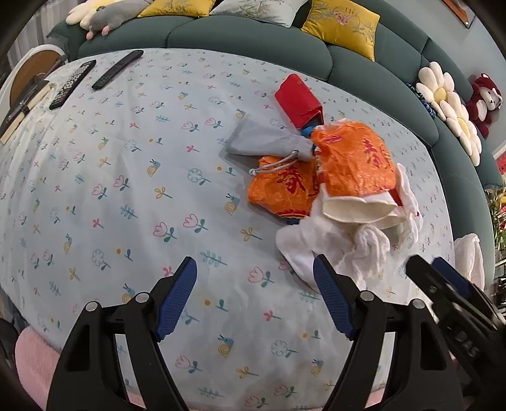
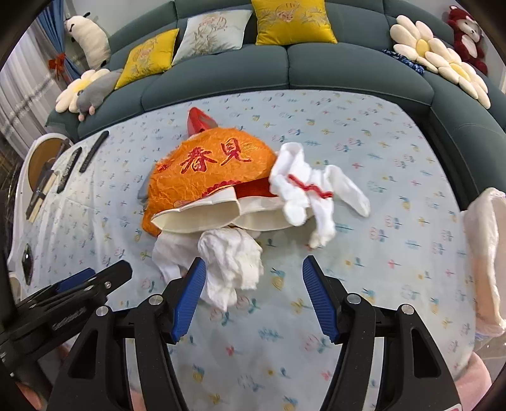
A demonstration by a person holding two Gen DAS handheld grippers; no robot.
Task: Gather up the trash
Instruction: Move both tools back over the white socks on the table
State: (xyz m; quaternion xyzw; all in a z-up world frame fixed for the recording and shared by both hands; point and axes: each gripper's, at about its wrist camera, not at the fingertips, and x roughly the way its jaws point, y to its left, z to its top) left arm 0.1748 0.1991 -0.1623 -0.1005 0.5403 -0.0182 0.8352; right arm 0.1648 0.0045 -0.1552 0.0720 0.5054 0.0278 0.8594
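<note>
Far left, at the table edge: a round wooden side stand [image 1: 34, 68] w/ a folded dark item on a pale strip [image 1: 22, 109]. Next to it, two black remotes [image 1: 73, 83] lying side by side on the floral tablecloth [image 1: 104, 196], near the far edge. Behind runs a teal sofa [image 1: 246, 41] w/ yellow cushions [image 1: 343, 23] and a grey plush toy [image 1: 109, 15] at its left end.

Left gripper [image 1: 254, 295] hangs over bare cloth, jaws apart, nothing between the blue pads [image 1: 177, 297]; its right pad sits just at the edge of the white tissue.

Center-right is the trash pile: grey drawstring pouch [image 1: 268, 140], red box [image 1: 299, 101] behind it, orange crinkled wrappers [image 1: 354, 158] w/ red characters, cream paper cups [image 1: 357, 207] lying on their sides under the wrappers, white plastic bag w/ red cord [image 2: 311, 189], crumpled white tissue [image 2: 234, 256] nearest the front.

Right gripper [image 2: 253, 295] also spread, not clamped on anything; its left pad [image 2: 189, 295] touches or overlaps the tissue, can't tell which, and the wad's lower part lies between the fingers.

Far right: a white plastic bag [image 2: 485, 256] hanging open at the table edge; flower cushions [image 2: 439, 60] and a red plush bear [image 2: 468, 36] on the sofa arm.
</note>
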